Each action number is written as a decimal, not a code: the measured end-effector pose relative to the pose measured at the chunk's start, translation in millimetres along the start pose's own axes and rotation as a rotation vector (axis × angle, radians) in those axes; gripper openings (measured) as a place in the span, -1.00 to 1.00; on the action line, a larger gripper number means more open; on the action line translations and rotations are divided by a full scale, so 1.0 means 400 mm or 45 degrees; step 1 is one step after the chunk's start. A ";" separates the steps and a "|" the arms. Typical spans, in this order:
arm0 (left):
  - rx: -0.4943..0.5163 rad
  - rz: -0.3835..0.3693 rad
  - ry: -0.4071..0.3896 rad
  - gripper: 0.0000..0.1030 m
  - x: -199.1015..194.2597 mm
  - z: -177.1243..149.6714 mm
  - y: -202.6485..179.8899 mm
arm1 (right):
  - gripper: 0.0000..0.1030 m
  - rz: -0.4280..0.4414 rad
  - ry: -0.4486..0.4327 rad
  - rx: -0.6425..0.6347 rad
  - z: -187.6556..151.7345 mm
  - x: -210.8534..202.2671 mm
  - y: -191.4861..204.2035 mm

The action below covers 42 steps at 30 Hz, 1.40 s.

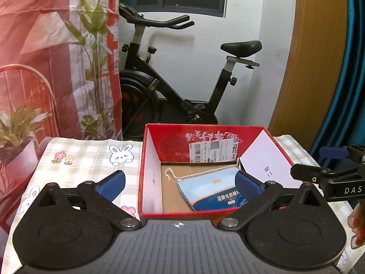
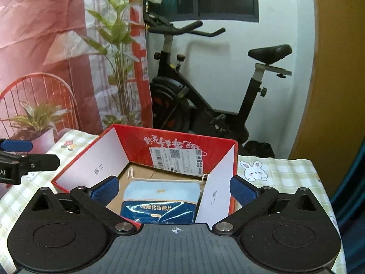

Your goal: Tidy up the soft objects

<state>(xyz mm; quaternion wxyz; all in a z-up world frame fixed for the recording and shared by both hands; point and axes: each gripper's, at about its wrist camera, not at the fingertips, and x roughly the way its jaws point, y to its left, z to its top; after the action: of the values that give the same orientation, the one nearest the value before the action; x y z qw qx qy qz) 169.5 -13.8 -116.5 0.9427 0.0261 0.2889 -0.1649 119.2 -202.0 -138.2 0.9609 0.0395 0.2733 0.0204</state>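
A black exercise bike (image 1: pixel 178 80) is standing against the white wall at twelve o'clock. A printed plant curtain (image 1: pixel 57 57) is hanging at ten o'clock. A bunny-patterned tablecloth (image 1: pixel 91 157) is covering the table.

We read these markings. Blue-and-white pouch (image 2: pixel 159 203) inside the red box (image 2: pixel 182 143): white Chinese characters "湿敷化妆棉片" on its dark blue band. Far wall of the red box: a line of white brush-script characters, upside down, which we cannot make out. White shipping label (image 2: pixel 176 161) on that wall: barcode, square code and a large "8", smaller print too fine to read. Black body of the right tool (image 1: pixel 328 159), in the left wrist view: white letters "DAS", cut off at the frame edge.
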 end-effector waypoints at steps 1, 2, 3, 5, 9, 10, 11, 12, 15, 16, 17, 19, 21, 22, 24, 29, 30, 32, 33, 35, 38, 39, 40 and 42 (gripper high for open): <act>-0.006 -0.001 -0.001 1.00 -0.008 -0.005 0.001 | 0.99 0.002 -0.010 0.004 -0.005 -0.009 0.000; -0.011 0.000 -0.001 1.00 -0.017 -0.010 0.001 | 0.99 0.009 -0.020 0.009 -0.012 -0.019 0.000; -0.016 0.000 -0.002 1.00 -0.027 -0.016 0.001 | 0.99 0.015 -0.031 0.015 -0.019 -0.030 0.001; -0.023 -0.005 -0.003 1.00 -0.042 -0.030 -0.001 | 0.99 0.021 -0.052 0.022 -0.033 -0.048 0.003; -0.028 -0.004 -0.006 1.00 -0.069 -0.056 -0.012 | 0.99 0.041 -0.103 0.025 -0.070 -0.084 0.006; -0.027 -0.001 -0.003 1.00 -0.074 -0.064 -0.014 | 0.99 0.043 -0.113 0.021 -0.080 -0.092 0.008; -0.029 0.001 -0.001 1.00 -0.078 -0.071 -0.015 | 0.99 0.042 -0.119 0.016 -0.088 -0.101 0.011; -0.031 0.001 0.001 1.00 -0.083 -0.078 -0.017 | 0.99 0.042 -0.125 0.011 -0.098 -0.109 0.012; -0.037 0.001 0.006 1.00 -0.098 -0.103 -0.022 | 0.99 0.047 -0.128 0.020 -0.129 -0.129 0.014; -0.038 0.000 0.009 1.00 -0.101 -0.110 -0.023 | 0.99 0.050 -0.126 0.027 -0.136 -0.133 0.012; -0.040 -0.002 0.014 1.00 -0.105 -0.118 -0.025 | 0.99 0.055 -0.117 0.034 -0.148 -0.136 0.009; -0.045 -0.012 0.024 1.00 -0.105 -0.133 -0.027 | 0.99 0.068 -0.087 0.032 -0.167 -0.137 0.003; -0.052 -0.029 0.043 1.00 -0.103 -0.152 -0.032 | 0.99 0.038 -0.036 0.023 -0.187 -0.131 0.007; -0.055 -0.040 0.057 1.00 -0.098 -0.162 -0.035 | 0.99 0.030 -0.013 0.016 -0.197 -0.127 0.009; -0.061 -0.054 0.081 1.00 -0.087 -0.179 -0.040 | 0.99 0.025 0.001 0.022 -0.220 -0.123 0.013; -0.101 -0.121 0.168 0.89 -0.053 -0.236 -0.044 | 0.91 0.075 0.080 0.029 -0.274 -0.103 0.025; -0.111 -0.135 0.190 0.85 -0.043 -0.248 -0.042 | 0.87 0.081 0.100 0.030 -0.286 -0.099 0.027; -0.142 -0.156 0.228 0.73 -0.027 -0.271 -0.038 | 0.85 0.089 0.133 0.037 -0.305 -0.090 0.026; -0.160 -0.166 0.241 0.71 -0.019 -0.281 -0.035 | 0.82 0.091 0.147 0.044 -0.314 -0.084 0.026; -0.190 -0.184 0.260 0.67 -0.005 -0.300 -0.029 | 0.74 0.101 0.171 0.057 -0.325 -0.072 0.018; -0.219 -0.196 0.295 0.51 0.018 -0.321 -0.024 | 0.66 0.117 0.203 0.080 -0.339 -0.051 0.014; -0.227 -0.204 0.307 0.46 0.026 -0.327 -0.023 | 0.64 0.128 0.211 0.085 -0.341 -0.047 0.013; -0.234 -0.212 0.315 0.30 0.032 -0.332 -0.022 | 0.61 0.139 0.215 0.089 -0.343 -0.043 0.015; -0.241 -0.223 0.331 -0.02 0.041 -0.337 -0.023 | 0.59 0.157 0.224 0.088 -0.344 -0.038 0.017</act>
<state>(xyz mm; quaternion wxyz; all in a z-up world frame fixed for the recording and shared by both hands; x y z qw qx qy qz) 107.0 -7.7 -237.3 0.8777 -0.0670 0.4235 -0.2138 33.6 -187.3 -246.0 0.9283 0.0872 0.3540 0.0733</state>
